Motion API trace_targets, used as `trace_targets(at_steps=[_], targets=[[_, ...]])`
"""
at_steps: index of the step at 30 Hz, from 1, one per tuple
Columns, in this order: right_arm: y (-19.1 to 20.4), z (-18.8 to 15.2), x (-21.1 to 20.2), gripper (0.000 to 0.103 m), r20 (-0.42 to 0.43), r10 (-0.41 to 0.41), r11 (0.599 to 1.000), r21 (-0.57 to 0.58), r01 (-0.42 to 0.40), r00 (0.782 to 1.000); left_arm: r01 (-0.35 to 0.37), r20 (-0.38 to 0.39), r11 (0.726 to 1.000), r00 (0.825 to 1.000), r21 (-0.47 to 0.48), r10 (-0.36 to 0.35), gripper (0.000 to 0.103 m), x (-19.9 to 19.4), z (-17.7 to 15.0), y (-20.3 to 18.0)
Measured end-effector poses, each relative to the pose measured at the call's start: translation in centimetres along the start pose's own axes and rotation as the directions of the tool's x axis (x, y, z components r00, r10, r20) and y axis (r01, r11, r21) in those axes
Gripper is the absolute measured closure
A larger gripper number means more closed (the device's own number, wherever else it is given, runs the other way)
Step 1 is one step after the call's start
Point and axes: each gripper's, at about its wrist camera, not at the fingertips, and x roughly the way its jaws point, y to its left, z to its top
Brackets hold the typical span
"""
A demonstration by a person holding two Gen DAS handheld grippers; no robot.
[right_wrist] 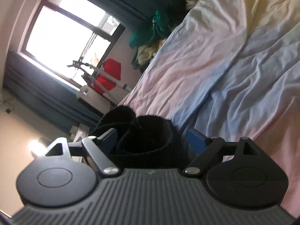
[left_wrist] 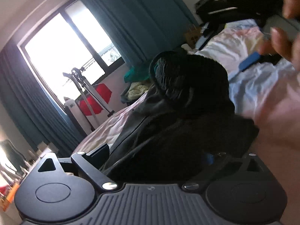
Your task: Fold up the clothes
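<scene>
A black garment (left_wrist: 187, 116) with a ribbed hem (left_wrist: 168, 75) rises in a heap from my left gripper (left_wrist: 153, 150), which is shut on it. Cloth hides most of the right finger. At the upper right of the left wrist view, a person's hand (left_wrist: 281, 41) holds my right gripper, whose blue finger (left_wrist: 249, 61) shows beside more black cloth. In the right wrist view, my right gripper (right_wrist: 153, 136) is shut on a bunched ribbed part of the black garment (right_wrist: 146, 131), with blue pads (right_wrist: 196, 138) on either side. Both are over the pastel bed sheet (right_wrist: 234, 65).
The bed sheet (left_wrist: 253, 86) stretches away, wrinkled. A pile of teal and yellow clothes (right_wrist: 150, 37) lies at the bed's far side. A steamer stand (left_wrist: 88, 93) with a red garment (left_wrist: 97, 99) stands by the window (left_wrist: 61, 52). A black bag (left_wrist: 234, 1) sits beyond.
</scene>
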Motion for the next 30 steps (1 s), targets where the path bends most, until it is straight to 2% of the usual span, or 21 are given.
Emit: trace_targets(at_steps=[3,5,8,12,16,18,20,23,25,27,30], targets=[[0.8,-1.1,0.7,0.016,-0.041,0.014,1.0,-0.023,-0.015,0.999,-0.058,-0.015,0.998,0.998,-0.013,0.058,0.006,-1.4,-3.0,0.7],[0.8,-1.8,1.0,0.015,-0.038,-0.023,0.999,-0.037,0.021,0.999,-0.054,-0.044,0.993,0.998,-0.102,0.05,0.006,-0.9,-3.9,2.6],[0.4,-2.5,1.4,0.012,-0.034,-0.092,0.995,-0.032,0.09,0.995,-0.053,-0.085,0.971,0.996,-0.233,0.034,0.006,-0.1,-5.2,5.3],[1.2,-2.8,1.0,0.015,-0.046,0.011,1.0,0.002,-0.011,0.999,-0.058,-0.135,0.915,0.991,-0.4,0.003,0.005,0.9,-6.9,9.1],[3.0,-3.8,0.0,0.013,-0.016,0.008,0.996,-0.087,-0.01,1.0,-0.07,-0.173,0.84,0.984,-0.539,-0.029,0.004,1.7,-8.5,12.3],[3.7,-4.2,-0.5,0.012,-0.013,0.03,0.992,-0.118,-0.031,0.999,-0.07,-0.165,0.839,0.986,-0.54,-0.024,0.004,1.2,-8.5,11.9],[5.0,-4.5,-0.3,0.012,-0.02,0.047,0.978,-0.203,-0.05,0.999,-0.071,-0.157,0.838,0.987,-0.542,-0.018,0.004,0.7,-8.6,11.5],[6.6,-6.0,0.3,0.012,0.002,-0.048,0.943,-0.328,0.046,0.999,-0.072,-0.145,0.836,0.989,-0.543,-0.01,0.004,0.0,-8.7,10.9],[6.7,-7.0,1.2,0.012,0.008,-0.129,0.921,-0.37,0.122,0.992,-0.072,-0.138,0.835,0.99,-0.545,-0.004,0.004,-0.4,-8.7,10.5],[5.9,-7.4,2.3,0.012,0.007,-0.195,0.92,-0.346,0.186,0.981,-0.073,-0.13,0.835,0.992,-0.546,0.002,0.005,-0.9,-8.8,10.1],[3.4,-6.7,4.0,0.012,-0.067,-0.134,0.974,-0.192,0.12,0.989,-0.072,-0.115,0.835,0.993,-0.546,0.01,0.005,-1.5,-8.9,9.7]])
